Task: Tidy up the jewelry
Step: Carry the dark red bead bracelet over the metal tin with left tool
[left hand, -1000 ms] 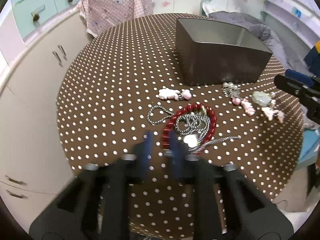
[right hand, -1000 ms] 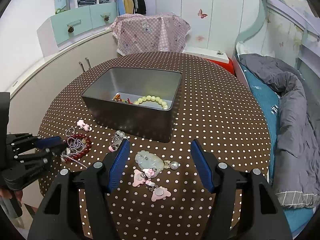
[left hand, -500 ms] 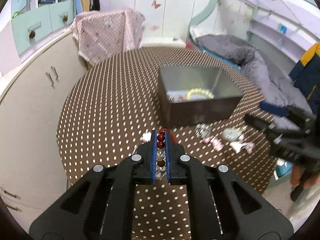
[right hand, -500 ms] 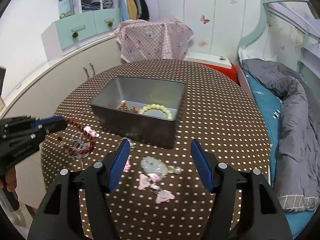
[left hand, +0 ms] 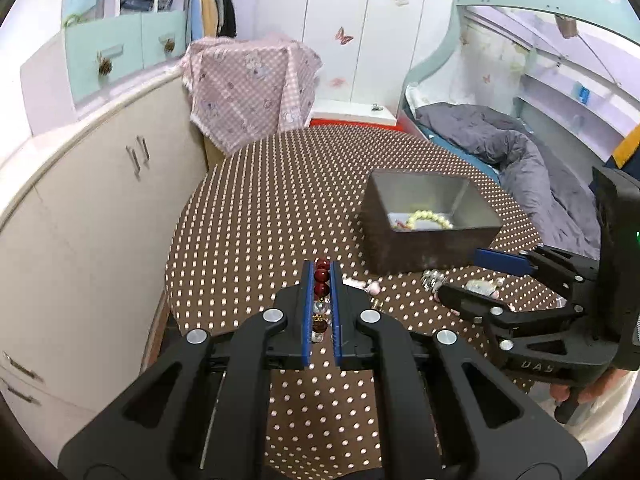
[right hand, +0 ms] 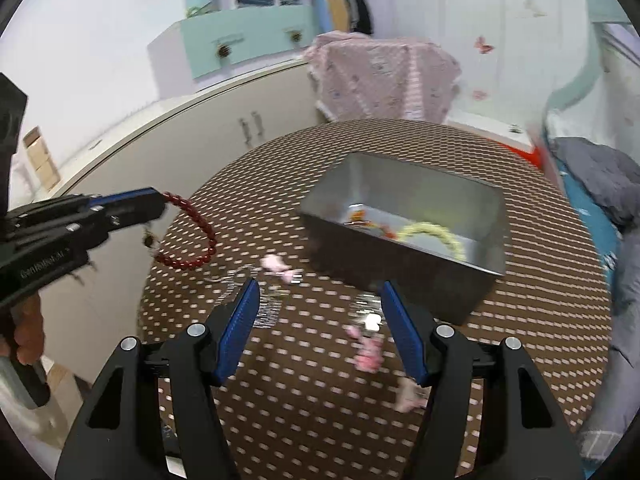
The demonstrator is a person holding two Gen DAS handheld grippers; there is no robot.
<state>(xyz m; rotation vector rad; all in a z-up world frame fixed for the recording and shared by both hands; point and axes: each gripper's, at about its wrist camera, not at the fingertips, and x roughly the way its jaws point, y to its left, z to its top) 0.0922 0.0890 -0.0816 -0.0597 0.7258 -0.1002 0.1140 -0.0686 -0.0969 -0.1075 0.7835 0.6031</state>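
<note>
My left gripper (left hand: pixel 321 270) is shut on a red bead bracelet (left hand: pixel 321 280) and holds it in the air left of the table; in the right wrist view the bracelet (right hand: pixel 192 240) hangs in a loop from the left gripper (right hand: pixel 158 200). A grey metal box (left hand: pixel 428 224) on the round polka-dot table (left hand: pixel 280 216) holds a pale green bead bracelet (right hand: pixel 436 236) and small orange pieces. My right gripper (right hand: pixel 320 308) is open and empty above the table's near edge, in front of the box (right hand: pixel 404 232).
Loose jewelry lies on the table before the box: a pink charm (right hand: pixel 276 266), silver chains (right hand: pixel 240 280), pink trinkets (right hand: pixel 368 352). White cabinets (left hand: pixel 80 208) stand left. A bed with a grey duvet (left hand: pixel 520 160) is right. A pink-covered chair (left hand: pixel 248 84) stands behind.
My left gripper shut on the red bracelet, lifted it off the table and pulled back to the left. The silver chains stayed on the table. My right gripper swung left, still open.
</note>
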